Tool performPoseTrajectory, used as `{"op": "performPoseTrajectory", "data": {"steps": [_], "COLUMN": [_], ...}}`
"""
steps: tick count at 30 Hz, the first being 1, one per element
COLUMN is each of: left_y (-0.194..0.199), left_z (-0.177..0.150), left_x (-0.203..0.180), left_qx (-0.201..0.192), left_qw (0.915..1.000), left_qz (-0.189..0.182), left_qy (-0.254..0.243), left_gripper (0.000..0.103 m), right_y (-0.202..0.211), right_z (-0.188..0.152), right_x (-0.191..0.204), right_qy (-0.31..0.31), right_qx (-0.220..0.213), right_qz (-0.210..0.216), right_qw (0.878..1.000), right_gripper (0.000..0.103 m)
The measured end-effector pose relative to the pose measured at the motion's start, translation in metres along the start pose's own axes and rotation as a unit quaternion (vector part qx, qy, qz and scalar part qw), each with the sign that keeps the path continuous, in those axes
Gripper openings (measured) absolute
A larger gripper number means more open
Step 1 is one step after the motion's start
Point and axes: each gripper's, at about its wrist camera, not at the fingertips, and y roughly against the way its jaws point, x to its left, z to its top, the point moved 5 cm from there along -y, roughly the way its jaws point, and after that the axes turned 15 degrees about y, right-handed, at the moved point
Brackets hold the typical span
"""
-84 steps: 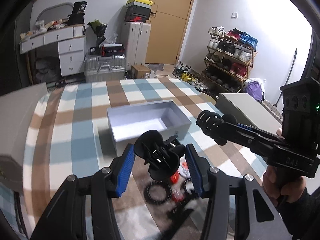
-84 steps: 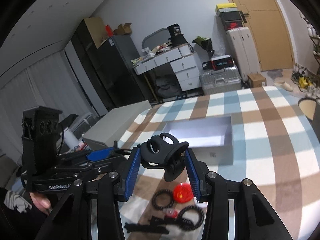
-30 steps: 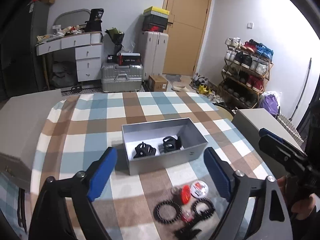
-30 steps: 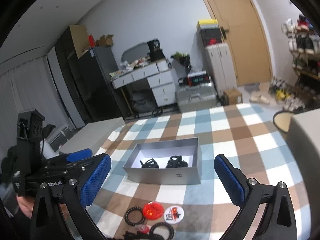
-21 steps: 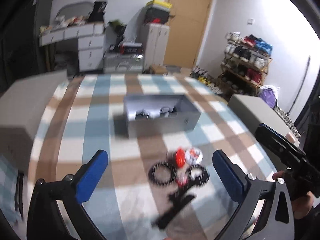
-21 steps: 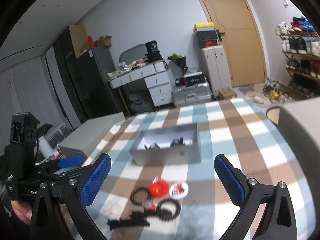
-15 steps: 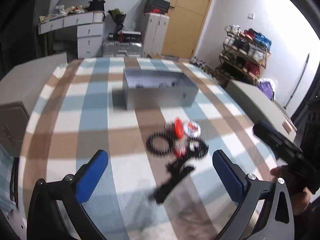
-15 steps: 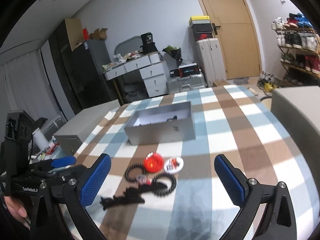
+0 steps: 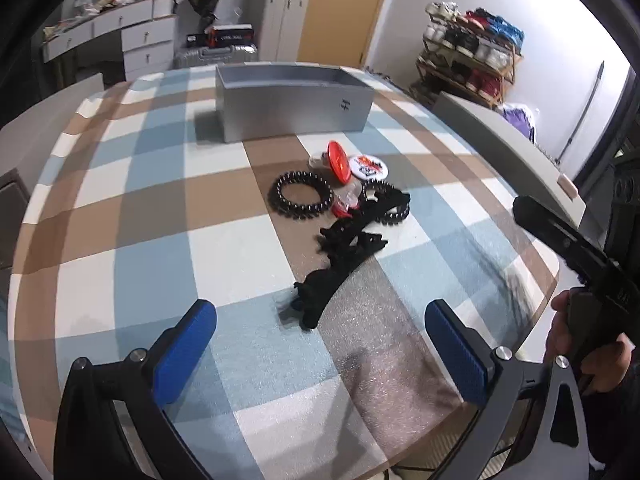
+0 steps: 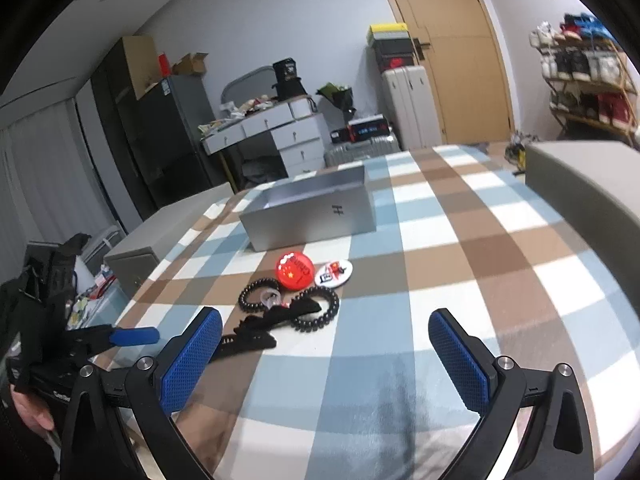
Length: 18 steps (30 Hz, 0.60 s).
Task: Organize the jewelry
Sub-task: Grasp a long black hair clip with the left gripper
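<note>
Both the left gripper and the right gripper gape wide, released. The gray box, upper centre, hides its contents; the black hairband looks blurry.

We note pale grey walls, a tan wooden door, a white drawer desk heaped with clutter, suitcases, a dark cabinet and a loaded shoe rack. A checked cloth covers the table.
</note>
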Motion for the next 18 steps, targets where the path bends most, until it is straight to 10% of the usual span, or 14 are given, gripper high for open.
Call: {"op": "performPoseTrajectory", "data": {"steps": [9,18], "left_y": [-0.003,-0.022], "left_z": [0.002,0.001], "left_x": [-0.008,-0.016], "left_qx": [0.01,0.054], "left_qw": [0.9975,0.9895], "left_qz": [-0.002,-0.002], "left_qy": [-0.07,-0.134], "left_gripper": [0.091,0.048], "right_y": [-0.006,-0.007], "right_z": [-0.006,-0.004], "right_x": [-0.001,0.001], "right_qy": [-0.014,-0.009], "right_qx": [0.019,0.018], "right_qz": [0.017,0.017], "right_qw": [1.0,1.0], "right_gripper": [0.103,0.103]}}
